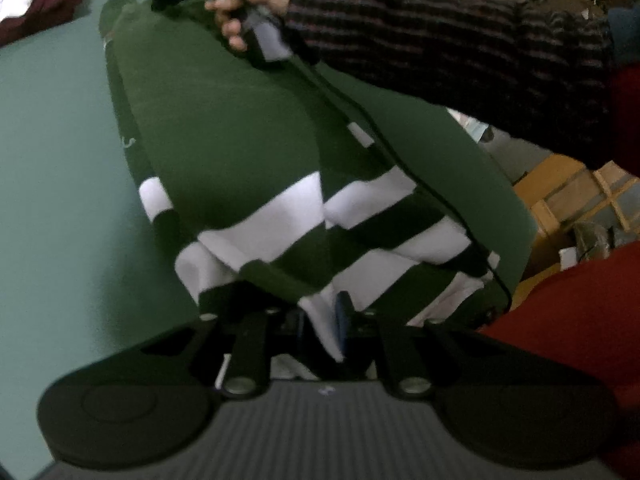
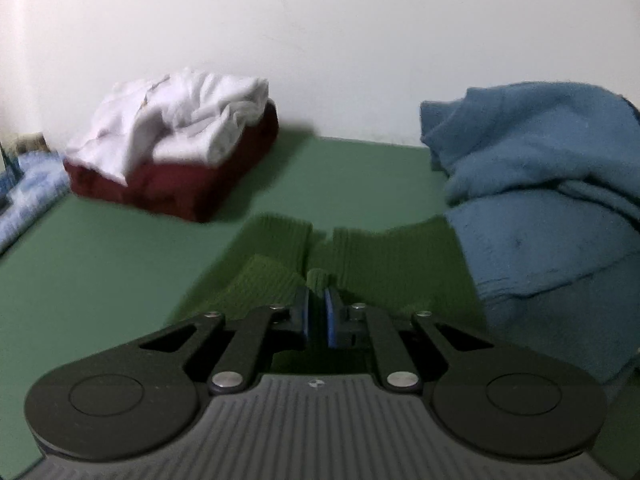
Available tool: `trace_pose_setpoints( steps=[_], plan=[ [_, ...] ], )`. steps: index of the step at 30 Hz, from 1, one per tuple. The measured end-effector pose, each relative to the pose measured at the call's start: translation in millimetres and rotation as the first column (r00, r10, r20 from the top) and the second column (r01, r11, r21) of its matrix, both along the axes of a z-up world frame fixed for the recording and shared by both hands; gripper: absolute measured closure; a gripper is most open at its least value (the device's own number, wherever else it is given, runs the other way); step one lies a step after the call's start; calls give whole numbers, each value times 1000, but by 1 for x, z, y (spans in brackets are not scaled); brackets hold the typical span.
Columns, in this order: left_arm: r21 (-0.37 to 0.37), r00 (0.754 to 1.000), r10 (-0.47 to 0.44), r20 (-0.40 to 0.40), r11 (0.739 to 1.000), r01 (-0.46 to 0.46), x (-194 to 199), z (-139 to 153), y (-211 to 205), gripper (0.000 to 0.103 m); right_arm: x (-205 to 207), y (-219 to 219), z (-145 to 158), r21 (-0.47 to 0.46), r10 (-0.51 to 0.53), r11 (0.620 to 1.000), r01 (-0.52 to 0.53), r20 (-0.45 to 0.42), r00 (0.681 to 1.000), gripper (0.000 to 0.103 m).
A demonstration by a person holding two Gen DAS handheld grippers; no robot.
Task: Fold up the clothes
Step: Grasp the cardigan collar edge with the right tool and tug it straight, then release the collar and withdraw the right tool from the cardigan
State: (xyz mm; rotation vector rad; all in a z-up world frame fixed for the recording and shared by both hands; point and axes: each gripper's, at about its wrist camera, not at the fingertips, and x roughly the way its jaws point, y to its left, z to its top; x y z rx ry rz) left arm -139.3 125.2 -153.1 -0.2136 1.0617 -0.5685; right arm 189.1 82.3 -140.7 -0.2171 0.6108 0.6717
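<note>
Nearest the left wrist camera, the left gripper (image 1: 322,320) is pinching a fold of the green and white striped sweater (image 1: 248,152); its jaws are standing narrow, with white and green fabric bunched between the blue pads (image 1: 343,312). Just beyond the jaws the sweater is spreading away in a long green sweep crossed by white bands, lying over the green table (image 1: 52,160) and sagging off its edge to the right of the jaws. Far ahead of the jaws, a hand (image 1: 248,4) in a dark striped sleeve (image 1: 440,40) is gripping the other tool over the sweater's far end.

In the right wrist view, the right gripper (image 2: 318,308) is closing nearly shut on a small ridge of ribbed green knit, likely the hem or a cuff, puckering up between the pads. Ahead of those jaws the ribbed edge is lying flat on the table; to their right a blue garment (image 2: 540,200) is heaped, touching the sweater. Farther off to the left, a white cloth (image 2: 180,120) is resting on a folded maroon stack (image 2: 180,188) by the wall (image 2: 320,40).

The knit is looking soft, thick and fairly light; it is probably going to droop and stretch instead of holding shape. Grips at the ribbed edge and the opposite end, as now, seem best, since the ribbing bunches firmly and resists slipping.
</note>
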Motion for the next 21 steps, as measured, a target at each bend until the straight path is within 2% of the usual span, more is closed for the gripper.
trace_pose_setpoints(
  steps=[2, 3, 4, 5, 8, 12, 15, 17, 19, 21],
  plan=[
    [13, 1000, -1, 8, 1000, 1, -2, 4, 0, 91, -3, 0, 4, -6, 2, 1000, -2, 15, 1000, 89],
    [21, 1000, -2, 13, 1000, 2, -4, 6, 0, 91, -3, -5, 10, 22, -12, 1000, 12, 0, 1000, 78],
    [33, 1000, -6, 19, 999, 5, -6, 7, -1, 91, -4, -13, 16, 62, -30, 998, 31, -14, 999, 62],
    [44, 1000, -11, 22, 999, 10, -7, 8, -2, 91, -7, -23, 24, 110, -40, 993, 43, -25, 999, 58],
    [49, 1000, 1, 25, 999, -3, -9, 5, -4, 91, -20, -41, 34, 194, 14, 981, 3, -88, 996, 64],
    [54, 1000, 13, 24, 998, -14, -7, 4, -6, 90, -26, -24, 11, 138, 114, 987, -84, -234, 965, 69],
    [88, 1000, 6, 29, 996, -8, -11, 7, -10, 88, -27, -9, 3, 107, 129, 988, -112, -177, 976, 71],
    [105, 999, -2, 33, 994, -2, -20, 13, -12, 87, -29, -11, 12, 109, 116, 989, -96, -194, 974, 70],
    [110, 999, 5, 33, 994, -9, -30, 16, -13, 84, -47, -27, 26, 167, 186, 974, -153, -203, 961, 71],
    [114, 999, 22, 28, 993, -25, -41, 16, -14, 84, -77, -42, 31, 134, 265, 961, -240, -222, 938, 71]
  ],
)
